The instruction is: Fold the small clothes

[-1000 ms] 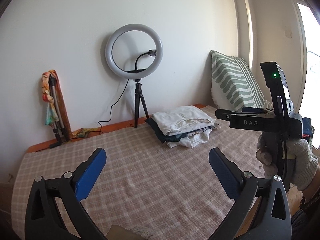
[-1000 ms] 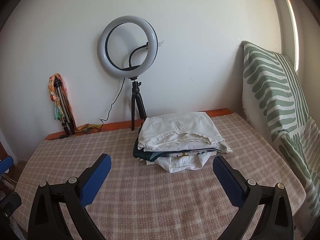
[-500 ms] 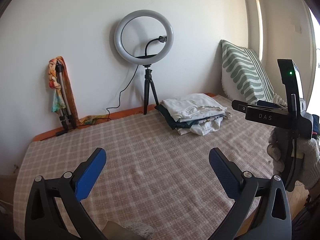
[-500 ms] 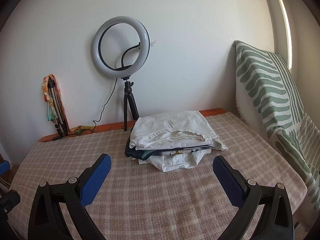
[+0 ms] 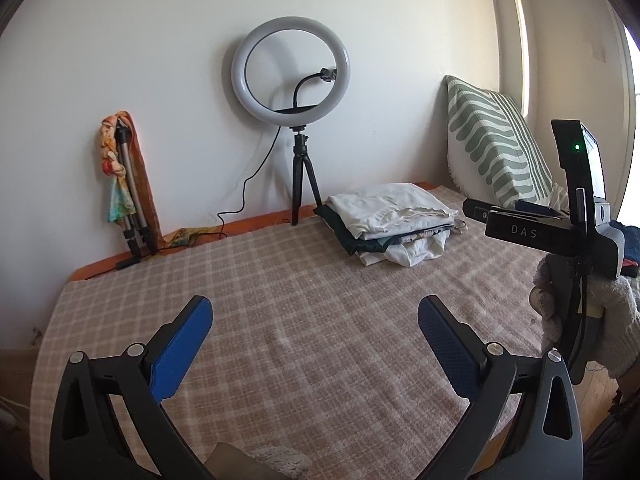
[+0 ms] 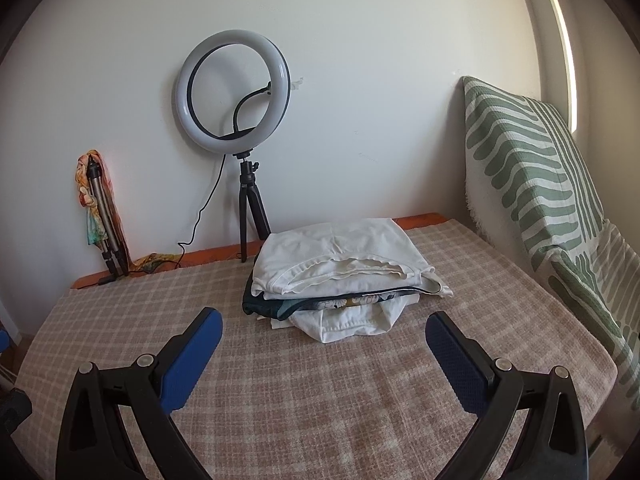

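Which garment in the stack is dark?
The teal-black one, sandwiched in the stack of folded clothes: white garment on top, another white piece bulging out beneath. Only its front and left edges show.

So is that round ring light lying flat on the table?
No, the ring light stands upright on a small black tripod behind the pile of folded clothes.
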{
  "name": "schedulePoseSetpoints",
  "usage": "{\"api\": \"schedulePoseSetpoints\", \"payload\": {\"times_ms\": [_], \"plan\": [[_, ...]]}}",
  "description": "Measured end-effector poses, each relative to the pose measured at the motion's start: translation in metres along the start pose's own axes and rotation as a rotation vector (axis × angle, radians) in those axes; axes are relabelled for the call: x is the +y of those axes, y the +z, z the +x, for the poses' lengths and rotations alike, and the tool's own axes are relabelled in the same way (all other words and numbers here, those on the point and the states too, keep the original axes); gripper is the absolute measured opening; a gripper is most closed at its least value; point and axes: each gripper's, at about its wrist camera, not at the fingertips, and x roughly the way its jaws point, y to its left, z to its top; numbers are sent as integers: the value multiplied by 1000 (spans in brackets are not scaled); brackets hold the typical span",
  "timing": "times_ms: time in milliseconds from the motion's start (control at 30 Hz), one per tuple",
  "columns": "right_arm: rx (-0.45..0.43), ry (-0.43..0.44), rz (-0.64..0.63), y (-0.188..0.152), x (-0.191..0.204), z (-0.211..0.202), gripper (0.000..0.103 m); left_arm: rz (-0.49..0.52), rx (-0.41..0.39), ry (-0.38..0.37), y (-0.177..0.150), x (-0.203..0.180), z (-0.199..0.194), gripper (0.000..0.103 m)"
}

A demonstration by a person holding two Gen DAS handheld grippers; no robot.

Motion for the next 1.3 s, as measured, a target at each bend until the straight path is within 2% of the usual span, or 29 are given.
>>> {"api": "schedulePoseSetpoints", "payload": {"times_ms": [1300], "plan": [[6,5,21,-6,3,-1,103,19,-19,-1,6,-4,-8,102]]}}
